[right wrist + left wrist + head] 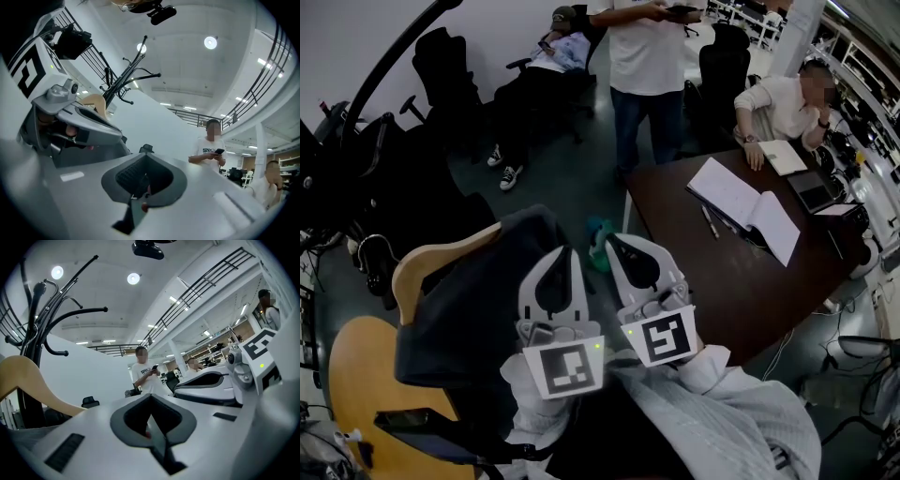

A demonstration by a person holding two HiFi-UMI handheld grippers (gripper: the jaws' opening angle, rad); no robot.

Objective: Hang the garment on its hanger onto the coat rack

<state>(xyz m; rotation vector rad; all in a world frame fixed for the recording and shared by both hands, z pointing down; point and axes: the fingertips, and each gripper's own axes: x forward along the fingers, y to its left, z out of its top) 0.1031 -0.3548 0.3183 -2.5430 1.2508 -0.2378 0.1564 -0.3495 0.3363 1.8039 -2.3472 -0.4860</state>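
Two white plastic hand-held grippers are seen side by side over a person's pale-sleeved arms in an open-plan office. The left gripper (pixel 559 253) and the right gripper (pixel 619 248) are both pointed level, and each carries a cube with black-and-white square markers. In each gripper view the jaws are shown pressed together, with nothing caught between them.

The dark navy garment (pixel 473 319) is draped on a light wooden hanger (pixel 441 261), just to the left of the left gripper and partly beneath it. Whether the closed jaws touch the cloth cannot be told. The hanger's bare curved shoulder is exposed at the garment's upper left edge. The garment is not on the rack. Below and to the left of it a rounded ochre wooden surface (pixel 361 375) is visible; what it belongs to cannot be made out.

The black metal coat rack (pixel 32 348), with curved arms branching from an upright pole, is seen beyond the hanger in the left gripper view.

To the right stands a dark brown wooden table (pixel 741 291). An open white notebook (pixel 741 202) is laid toward the table's far edge, with a pen (pixel 710 222) just beside the notebook's left edge. A person in a pale top (pixel 783 108) is seated at the table's far right corner. A person in a white T-shirt and jeans (pixel 647 56) is standing beyond the table, and another person (pixel 548 61) is reclined in a black office chair against the wall.
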